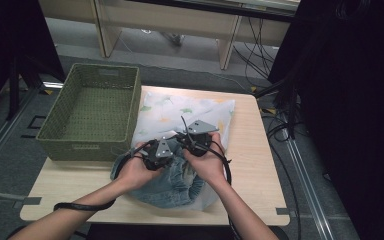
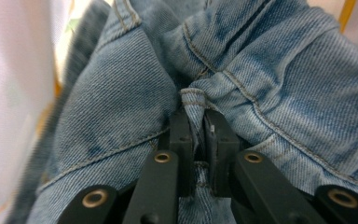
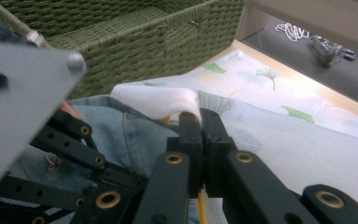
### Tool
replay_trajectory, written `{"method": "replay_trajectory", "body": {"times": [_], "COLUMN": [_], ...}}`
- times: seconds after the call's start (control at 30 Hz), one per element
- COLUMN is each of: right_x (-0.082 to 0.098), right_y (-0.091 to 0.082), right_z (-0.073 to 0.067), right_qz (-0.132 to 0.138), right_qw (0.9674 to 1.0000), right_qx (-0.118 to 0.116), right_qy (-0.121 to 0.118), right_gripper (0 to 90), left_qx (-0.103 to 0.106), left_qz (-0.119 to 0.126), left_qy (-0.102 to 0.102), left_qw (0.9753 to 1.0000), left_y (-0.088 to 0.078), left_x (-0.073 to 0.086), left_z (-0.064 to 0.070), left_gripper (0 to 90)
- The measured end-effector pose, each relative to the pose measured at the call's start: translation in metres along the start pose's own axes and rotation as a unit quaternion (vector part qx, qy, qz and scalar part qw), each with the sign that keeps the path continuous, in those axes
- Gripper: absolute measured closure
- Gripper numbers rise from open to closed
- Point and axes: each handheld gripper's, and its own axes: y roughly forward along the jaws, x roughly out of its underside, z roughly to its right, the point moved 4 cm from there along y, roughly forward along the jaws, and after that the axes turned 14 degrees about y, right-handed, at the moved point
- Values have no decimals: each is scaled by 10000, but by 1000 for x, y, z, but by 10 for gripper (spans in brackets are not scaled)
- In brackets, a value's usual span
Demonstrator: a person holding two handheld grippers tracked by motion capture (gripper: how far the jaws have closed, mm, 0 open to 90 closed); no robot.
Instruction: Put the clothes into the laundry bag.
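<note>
High view: both grippers meet mid-table, near right of the basket (image 1: 87, 107). Left gripper (image 2: 198, 123) pinches denim garment (image 2: 270, 84); right gripper (image 3: 200, 116) clamped on white mesh bag (image 3: 279, 135) edge.

Black two-jaw grippers, brass-coloured screws, grey three-cornered plates (image 1: 201, 127), black trailing cables (image 1: 86, 205)

Light wooden table (image 1: 252, 150), green woven basket (image 1: 92, 112), leaf-print white bag (image 1: 180, 110) on it
</note>
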Motion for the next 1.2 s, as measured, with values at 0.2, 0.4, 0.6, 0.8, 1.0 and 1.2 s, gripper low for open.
{"method": "replay_trajectory", "body": {"times": [0.2, 0.4, 0.6, 0.8, 1.0, 1.2], "right_x": [2, 6, 5, 6, 4, 5], "right_y": [1, 3, 4, 3, 3, 4], "right_z": [2, 5, 7, 7, 8, 8], "right_qz": [-44, -112, -88, -120, -93, -93], "right_qw": [10000, 9998, 9999, 9997, 9999, 9999], "right_qx": [41, 62, 67, 104, 78, 90], "right_qy": [70, 147, 33, 171, 93, 85], "right_gripper": [898, 898, 898, 897, 896, 896], "left_qx": [28, 190, 174, 179, 625, 1140], "left_qz": [-5, 76, 321, 564, 580, 360], "left_qy": [-3, 22, 257, 493, 832, 1217], "left_qw": [10000, 9998, 9990, 9970, 9929, 9853], "left_y": [2, -2, -20, -53, -69, -58], "left_x": [1, 2, -1, -5, 2, 12], "left_z": [0, 1, 5, 10, 36, 65], "left_gripper": [806, 717, 438, 322, 326, 294]}}
